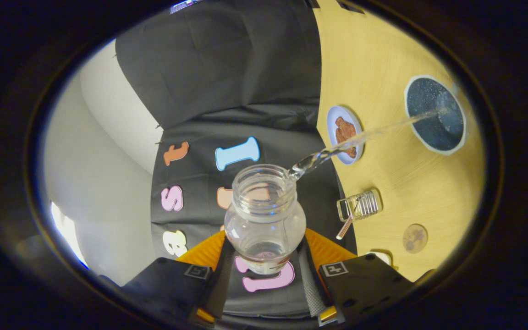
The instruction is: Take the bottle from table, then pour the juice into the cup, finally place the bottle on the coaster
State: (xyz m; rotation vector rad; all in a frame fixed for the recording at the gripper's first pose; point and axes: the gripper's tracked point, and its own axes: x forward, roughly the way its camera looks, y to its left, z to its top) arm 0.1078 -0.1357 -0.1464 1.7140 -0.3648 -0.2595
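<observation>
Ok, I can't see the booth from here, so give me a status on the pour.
Gripper shut on bottle, tipped over. Clear stream running from its mouth into the dark cup. Stream passes over the small plate; nothing blocking.

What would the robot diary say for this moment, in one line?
step: pouring | fingers: shut on bottle | bottle: tipped, open | stream: into cup | coaster: bare

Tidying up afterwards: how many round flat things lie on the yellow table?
2: a white plate with brown food beyond the fingers holding the clear bottle, and a brown cork coaster nearer, beside the ribbed glass. Others may be hidden.
</observation>
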